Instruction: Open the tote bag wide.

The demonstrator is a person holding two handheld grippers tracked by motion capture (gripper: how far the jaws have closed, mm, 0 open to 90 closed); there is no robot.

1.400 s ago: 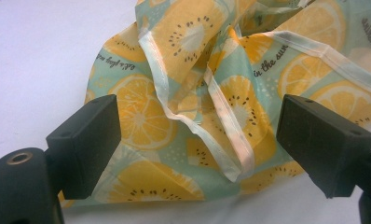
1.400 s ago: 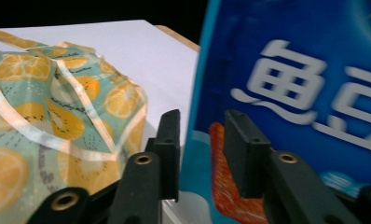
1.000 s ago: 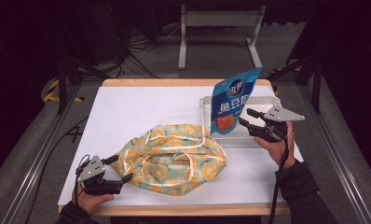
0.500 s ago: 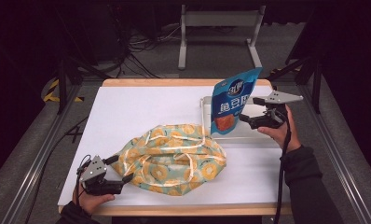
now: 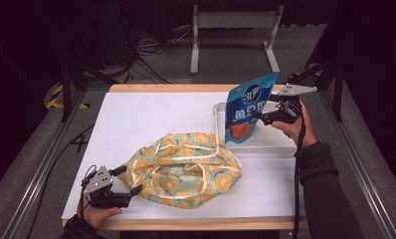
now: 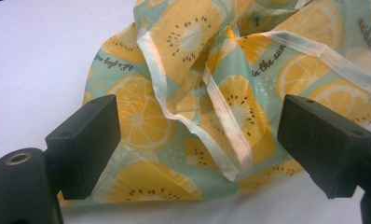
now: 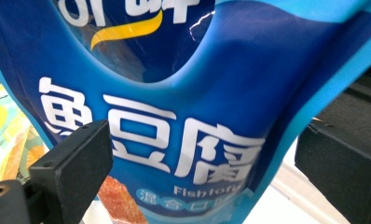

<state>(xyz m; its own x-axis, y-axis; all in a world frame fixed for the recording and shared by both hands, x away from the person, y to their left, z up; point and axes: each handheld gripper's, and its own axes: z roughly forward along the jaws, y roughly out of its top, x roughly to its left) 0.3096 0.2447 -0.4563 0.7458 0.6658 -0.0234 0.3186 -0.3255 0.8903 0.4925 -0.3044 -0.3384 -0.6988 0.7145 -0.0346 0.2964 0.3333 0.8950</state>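
High view: a crumpled mint-green fabric bag printed with orange citrus slices (image 5: 183, 167) lies near the front of the white table (image 5: 151, 112), the left gripper (image 5: 128, 180) at its lower-left edge, while a glossy blue plastic snack pouch (image 5: 248, 113) stands in a shallow white tray (image 5: 275, 142) beside the right gripper (image 5: 258, 110). Left gripper view: the jaws stand wide apart astride a fold of the fabric bag (image 6: 230, 98), pressing nothing. Right gripper view: the jaws, having just been opening, stand parted with the blue pouch (image 7: 174, 116) between them, unclamped.
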